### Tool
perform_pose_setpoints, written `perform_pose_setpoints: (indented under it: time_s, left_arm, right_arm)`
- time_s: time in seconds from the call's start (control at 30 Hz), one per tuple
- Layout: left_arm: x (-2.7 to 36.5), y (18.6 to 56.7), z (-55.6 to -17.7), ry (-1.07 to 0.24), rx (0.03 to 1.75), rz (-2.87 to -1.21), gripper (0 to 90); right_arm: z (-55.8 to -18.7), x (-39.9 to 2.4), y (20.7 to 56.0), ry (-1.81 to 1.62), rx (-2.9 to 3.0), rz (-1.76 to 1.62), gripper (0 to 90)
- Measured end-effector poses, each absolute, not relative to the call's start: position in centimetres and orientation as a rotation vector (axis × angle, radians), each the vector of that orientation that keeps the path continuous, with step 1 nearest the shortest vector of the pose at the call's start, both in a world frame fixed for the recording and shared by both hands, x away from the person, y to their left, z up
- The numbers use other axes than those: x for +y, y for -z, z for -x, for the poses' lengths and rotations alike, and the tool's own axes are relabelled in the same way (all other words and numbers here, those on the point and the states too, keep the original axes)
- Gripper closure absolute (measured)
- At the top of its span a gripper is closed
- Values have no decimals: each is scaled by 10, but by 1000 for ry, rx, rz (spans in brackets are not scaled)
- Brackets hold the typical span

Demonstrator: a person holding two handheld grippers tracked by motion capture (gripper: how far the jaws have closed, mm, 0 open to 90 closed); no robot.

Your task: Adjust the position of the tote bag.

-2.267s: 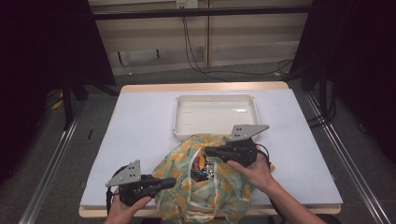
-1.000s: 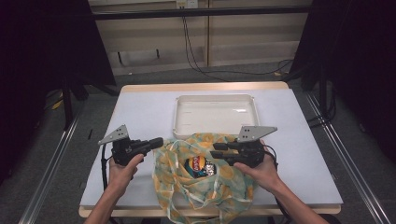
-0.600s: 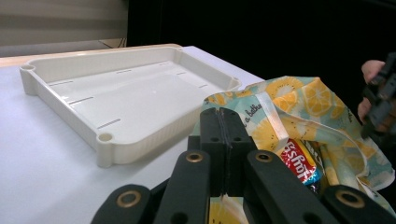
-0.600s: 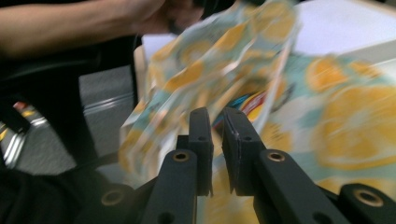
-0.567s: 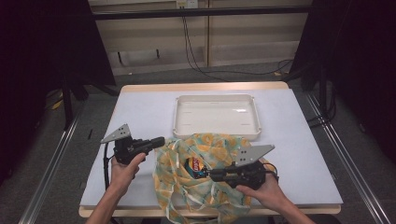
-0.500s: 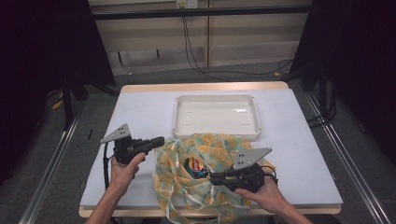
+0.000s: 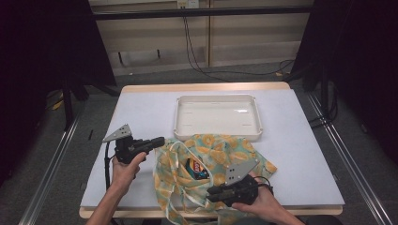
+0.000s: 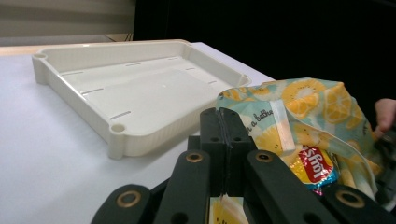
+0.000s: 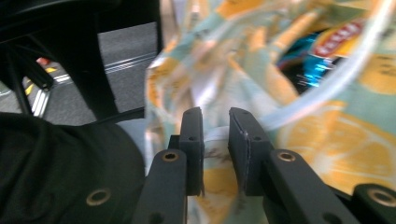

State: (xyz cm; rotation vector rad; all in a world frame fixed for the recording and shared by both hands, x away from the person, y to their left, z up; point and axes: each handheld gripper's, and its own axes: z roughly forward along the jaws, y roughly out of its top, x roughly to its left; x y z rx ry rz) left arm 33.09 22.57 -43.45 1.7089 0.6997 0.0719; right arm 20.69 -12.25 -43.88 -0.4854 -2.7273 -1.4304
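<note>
Two grippers on one bag (image 7: pixel 211 173), lying near the table's front edge, just before the tray (image 7: pixel 217 117). Left gripper (image 7: pixel 157 142) clamped shut on the bag's left rim; right gripper (image 7: pixel 212 196) just been opening slightly, jaws narrowly apart around fabric at the front edge. Soft, light, floppy cloth; best pinched at hem or handle. Snack packet (image 7: pixel 197 168) crinkly, slippery inside.

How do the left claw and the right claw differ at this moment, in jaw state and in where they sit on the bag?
The left claw has its jaws pressed together, pinching the lemon-print bag at its left edge; the right claw shows a narrow gap, its jaws having just been opening a little, with fabric between them. The left claw sits at the bag's upper left corner; the right claw lies at its near edge. Both point toward the bag.
</note>
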Motion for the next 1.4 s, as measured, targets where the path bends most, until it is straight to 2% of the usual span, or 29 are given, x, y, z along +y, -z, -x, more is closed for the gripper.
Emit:
perform_pose_setpoints:
  time_s: [0.23, 0.43, 0.57, 0.67, 0.73, 0.8, 0.83, 0.9, 1.1, 1.4]
  left_arm:
    - [227, 437, -333, -84, 708, -1723, 897]
    - [229, 439, -334, -74, 720, -1713, 897]
    - [228, 439, -333, -76, 716, -1720, 897]
    - [230, 438, -333, -84, 711, -1720, 897]
    - [230, 439, -333, -77, 712, -1717, 897]
    - [230, 439, -333, -80, 716, -1718, 897]
    - [230, 439, -333, -80, 717, -1717, 897]
    - [230, 438, -332, -77, 711, -1715, 897]
    - [234, 436, -329, -79, 709, -1709, 897]
    - [239, 432, -322, -78, 692, -1704, 896]
  right_arm:
    - [-200, -109, 445, 1352, -2766, 397, 636]
    - [-203, -103, 455, 1287, -2778, 352, 585]
    - [-204, -99, 465, 1204, -2826, 313, 583]
    - [-205, -99, 472, 1157, -2850, 326, 606]
    - [-207, -100, 474, 1167, -2853, 335, 653]
    - [-209, -100, 474, 1155, -2848, 355, 719]
    - [-210, -100, 474, 1150, -2845, 356, 807]
    - [-210, -101, 473, 1154, -2832, 361, 893]
    - [-212, -112, 449, 1341, -2781, 407, 900]
    - [-230, -151, 416, 1593, -2734, 623, 900]
